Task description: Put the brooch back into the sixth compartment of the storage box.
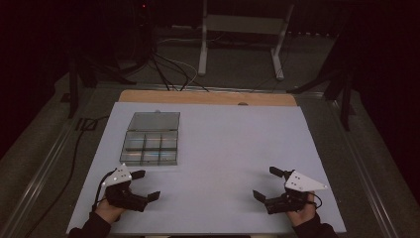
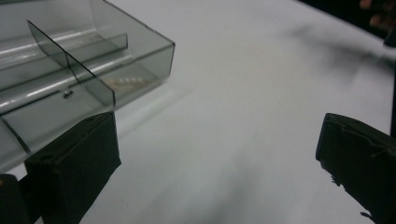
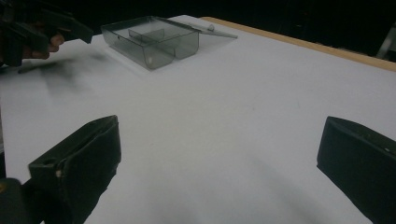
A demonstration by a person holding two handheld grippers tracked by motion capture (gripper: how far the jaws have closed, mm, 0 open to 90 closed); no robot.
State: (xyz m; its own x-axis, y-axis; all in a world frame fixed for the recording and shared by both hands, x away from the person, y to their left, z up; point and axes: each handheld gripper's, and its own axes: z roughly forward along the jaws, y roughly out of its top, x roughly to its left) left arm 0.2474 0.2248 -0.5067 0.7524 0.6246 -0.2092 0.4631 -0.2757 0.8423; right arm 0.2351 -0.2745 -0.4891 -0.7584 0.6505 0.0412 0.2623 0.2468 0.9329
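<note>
Broadly, the white surface [image 1: 237, 148] takes up most of the high view, with a strip of bare wood [image 1: 208, 97] along its far edge and dark floor with cables and a metal stand beyond.

Next in size, a clear smoky plastic compartment box [image 1: 150, 139] lies flat in the left half of the surface, nearer the far edge than the near one. Its lid [image 1: 154, 121] is folded back flat on the far side, and the tray part is split by thin dividers into small cells. In the left tool view the box [image 2: 70, 79] sits just beyond the left-hand jaw; something small and dark lies on the floor of one cell, too small to identify. From the right tool view the box [image 3: 152, 41] stands well apart, toward the far left corner.

The left tool [image 1: 141, 186] is held near the near-left corner of the surface, just this side of the box and not touching it, its two black jaws spread wide with nothing between them. The person's left hand [image 1: 108, 210] grips it from behind.

The right tool [image 1: 267, 183] is held near the near-right corner, its jaws likewise parted wide over bare surface and empty. The right hand [image 1: 303, 214] holds it, dark sleeve at the near edge.
</note>
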